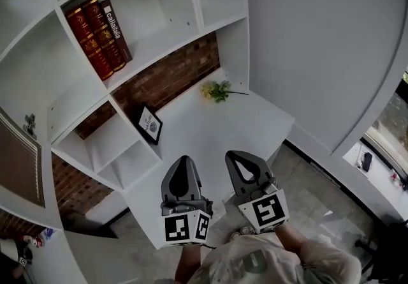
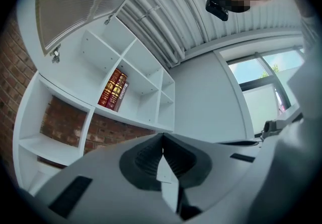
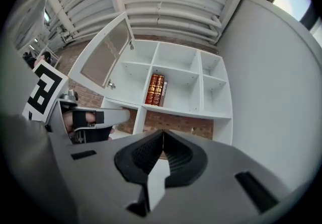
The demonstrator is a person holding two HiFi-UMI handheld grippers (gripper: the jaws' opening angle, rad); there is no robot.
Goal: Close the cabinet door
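Hovering side by side above the near end of the white desktop (image 1: pixel 204 129), the grey left gripper (image 1: pixel 185 161) and grey right gripper (image 1: pixel 238 156) each have their jaws pressed together on nothing. Beyond them a small black-framed picture (image 1: pixel 150 125) and a sprig of yellow flowers (image 1: pixel 217 90) sit on the desk. Higher up, three dark red hardback books (image 1: pixel 97 37) stand in the white shelf unit (image 1: pixel 159 34). The white-framed cabinet door with a brown mesh panel (image 1: pixel 19 163) hangs open at the unit's left end, up and left of both grippers, well apart and untouched.
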